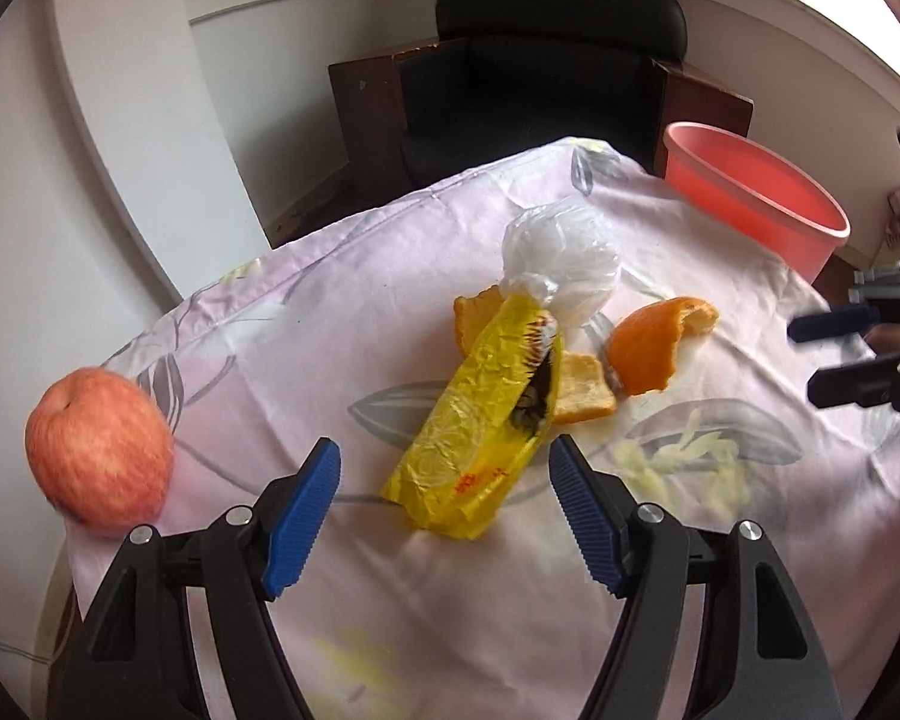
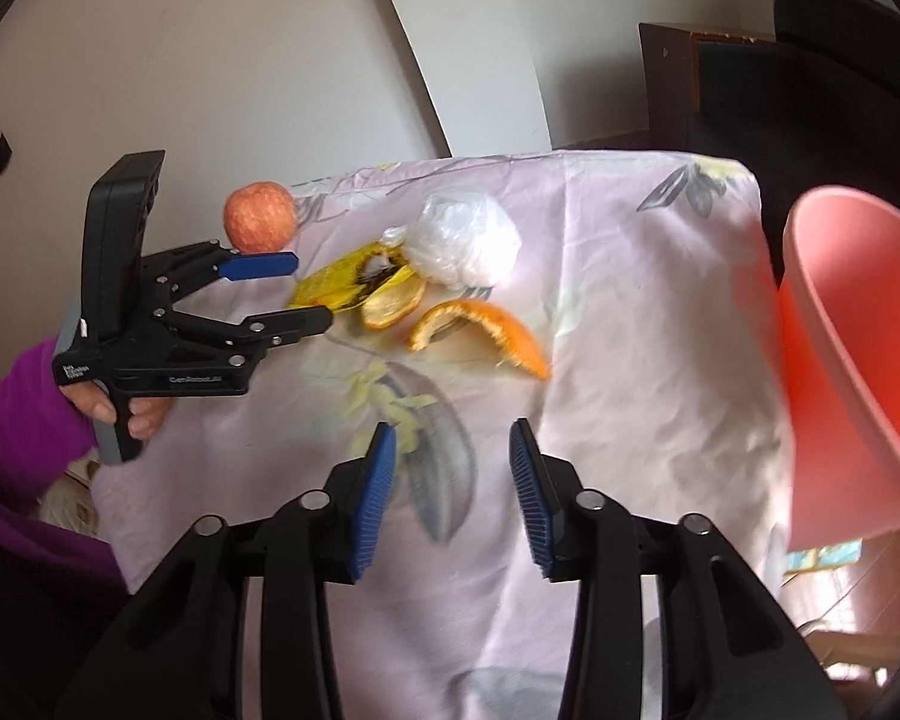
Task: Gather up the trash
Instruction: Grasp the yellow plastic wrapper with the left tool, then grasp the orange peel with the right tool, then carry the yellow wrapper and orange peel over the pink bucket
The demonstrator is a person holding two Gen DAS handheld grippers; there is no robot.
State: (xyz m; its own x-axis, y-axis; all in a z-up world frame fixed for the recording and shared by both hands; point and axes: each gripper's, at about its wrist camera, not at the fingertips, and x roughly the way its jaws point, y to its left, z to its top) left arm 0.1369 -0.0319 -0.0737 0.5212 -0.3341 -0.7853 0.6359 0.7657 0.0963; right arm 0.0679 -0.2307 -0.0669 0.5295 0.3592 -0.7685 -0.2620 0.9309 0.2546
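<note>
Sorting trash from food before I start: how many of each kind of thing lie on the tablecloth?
Orange peel pieces: 3
Yellow wrapper: 1
Clear plastic bag: 1
Apple: 1
Total: 6

Right tongs (image 2: 453, 498) agape over pink cloth (image 2: 630, 360); orange peel (image 2: 498, 330), yellow wrapper (image 2: 336, 285) ahead.

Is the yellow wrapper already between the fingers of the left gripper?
No, the yellow wrapper lies on the cloth ahead of the open left gripper, whose fingers touch nothing.
</note>
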